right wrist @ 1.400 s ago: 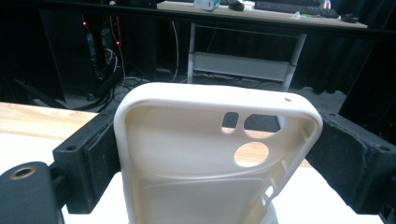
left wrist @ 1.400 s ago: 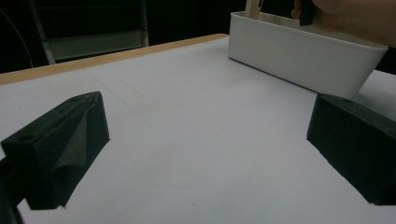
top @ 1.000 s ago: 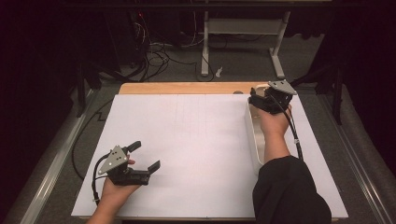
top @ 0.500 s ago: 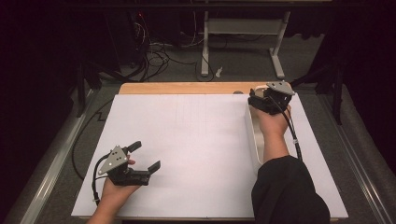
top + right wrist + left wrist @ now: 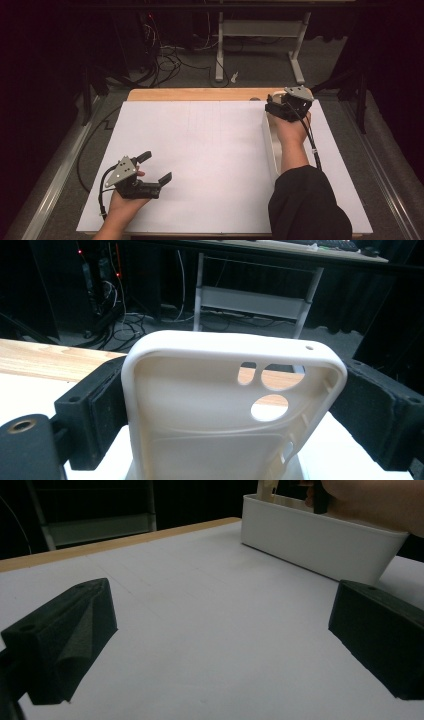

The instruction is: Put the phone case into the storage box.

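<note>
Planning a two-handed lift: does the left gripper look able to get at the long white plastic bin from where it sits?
Probably yes: bare white sheet lies between the open left gripper and the bin.

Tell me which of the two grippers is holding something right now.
The right gripper, at the table's far right over the white bin: its jaws clamp the sides of a cream phone case. The left gripper hangs open above the white sheet.

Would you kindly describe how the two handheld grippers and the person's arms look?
Both the left gripper and right gripper are black, each topped by a grey three-cornered plate and trailing a black cable. Their fingers are blocky black foam wedges. The right arm wears a black sleeve.
</note>
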{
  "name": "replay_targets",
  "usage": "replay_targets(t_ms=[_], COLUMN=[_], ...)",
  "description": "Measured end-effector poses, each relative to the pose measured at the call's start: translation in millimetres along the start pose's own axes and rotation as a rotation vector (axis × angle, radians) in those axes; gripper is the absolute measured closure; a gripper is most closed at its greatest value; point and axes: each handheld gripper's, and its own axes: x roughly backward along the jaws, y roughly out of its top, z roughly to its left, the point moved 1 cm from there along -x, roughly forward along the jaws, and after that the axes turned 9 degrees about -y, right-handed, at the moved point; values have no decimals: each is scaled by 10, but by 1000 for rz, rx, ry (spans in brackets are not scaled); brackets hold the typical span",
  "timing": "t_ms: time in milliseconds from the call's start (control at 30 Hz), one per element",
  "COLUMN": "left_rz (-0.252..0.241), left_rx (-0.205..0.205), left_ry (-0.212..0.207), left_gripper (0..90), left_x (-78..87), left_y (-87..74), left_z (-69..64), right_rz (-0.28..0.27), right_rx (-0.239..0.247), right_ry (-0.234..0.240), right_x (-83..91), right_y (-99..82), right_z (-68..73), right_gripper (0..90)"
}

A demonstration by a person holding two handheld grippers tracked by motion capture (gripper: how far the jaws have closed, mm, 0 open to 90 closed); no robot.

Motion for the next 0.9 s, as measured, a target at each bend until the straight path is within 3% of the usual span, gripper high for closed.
replay_targets(t_ms=[300, 900], left_rz=[-2, -10], left_rx=[2, 1], left_ry=[1, -5], left_gripper=[3, 2], left_x=[6, 22], left_y=[1, 8], left_z=[4, 2], right_rz=[2, 0], right_rx=[12, -23], right_ry=[-28, -65], right_x=[-24, -93], right_y=[50, 29], right_z=[33, 70], right_gripper=[87, 84])
